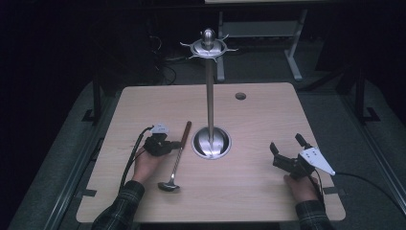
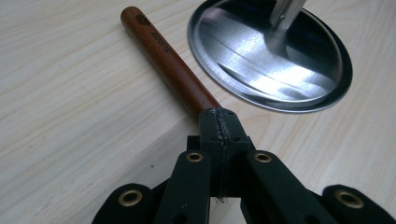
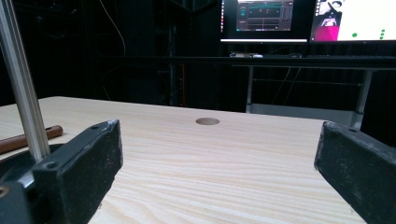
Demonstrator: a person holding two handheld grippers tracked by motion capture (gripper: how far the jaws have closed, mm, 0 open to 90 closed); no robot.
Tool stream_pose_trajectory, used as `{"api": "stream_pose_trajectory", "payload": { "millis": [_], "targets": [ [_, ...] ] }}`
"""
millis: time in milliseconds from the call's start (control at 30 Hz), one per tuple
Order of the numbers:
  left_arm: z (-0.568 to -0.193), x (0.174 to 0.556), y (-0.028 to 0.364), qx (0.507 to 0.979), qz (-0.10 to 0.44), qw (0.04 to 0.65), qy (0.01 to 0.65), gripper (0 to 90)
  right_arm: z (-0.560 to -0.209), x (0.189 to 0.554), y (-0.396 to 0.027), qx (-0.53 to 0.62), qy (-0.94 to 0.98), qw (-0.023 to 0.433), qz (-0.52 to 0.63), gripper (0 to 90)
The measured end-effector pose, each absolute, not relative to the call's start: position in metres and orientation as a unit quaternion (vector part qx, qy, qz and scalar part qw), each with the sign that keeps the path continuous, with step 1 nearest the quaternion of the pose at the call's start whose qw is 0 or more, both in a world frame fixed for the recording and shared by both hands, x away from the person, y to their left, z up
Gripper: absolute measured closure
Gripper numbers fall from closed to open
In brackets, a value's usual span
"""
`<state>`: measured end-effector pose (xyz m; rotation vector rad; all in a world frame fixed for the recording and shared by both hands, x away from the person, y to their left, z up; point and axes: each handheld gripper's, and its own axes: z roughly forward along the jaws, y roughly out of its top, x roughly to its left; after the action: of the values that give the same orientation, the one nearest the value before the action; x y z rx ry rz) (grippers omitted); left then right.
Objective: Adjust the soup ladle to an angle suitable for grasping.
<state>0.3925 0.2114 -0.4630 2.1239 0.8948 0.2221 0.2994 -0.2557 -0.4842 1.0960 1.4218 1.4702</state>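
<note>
A ladle [image 1: 176,160] with a brown wooden handle [image 2: 168,65] and a metal bowl lies on the wooden table [image 1: 258,115], just left of a steel stand's round base [image 1: 211,143]. My left gripper [image 1: 175,144] points right at the ladle. In the left gripper view its jaws [image 2: 219,120] are pressed together, tips right at the near end of the wooden handle; the handle's end is hidden beneath them. My right gripper [image 1: 286,143] rests at the table's right side, open with nothing between its jaws [image 3: 219,177].
The stand's pole [image 3: 18,88] rises from the base [image 2: 266,51] to a ring of hooks [image 1: 208,46] at the top. A round cable hole [image 1: 241,96] sits near the table's far edge. Monitors and desk frames stand in the dark beyond.
</note>
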Motion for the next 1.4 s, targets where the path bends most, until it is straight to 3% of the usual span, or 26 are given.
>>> {"api": "stream_pose_trajectory", "payload": {
  "millis": [800, 1400],
  "targets": [
    [-0.46, 0.389, 0.199, 0.849, 0.068, 0.406, 0.33, 90.0, -0.484, 0.299, -0.256, 0.432, 0.562, 0.398, 0.581, 0.2],
    [-0.433, 0.347, 0.198, 0.876, 0.006, 0.324, 0.358, 90.0, -0.484, 0.299, -0.256, 0.431, 0.564, 0.397, 0.582, 0.2]
  ]
}}
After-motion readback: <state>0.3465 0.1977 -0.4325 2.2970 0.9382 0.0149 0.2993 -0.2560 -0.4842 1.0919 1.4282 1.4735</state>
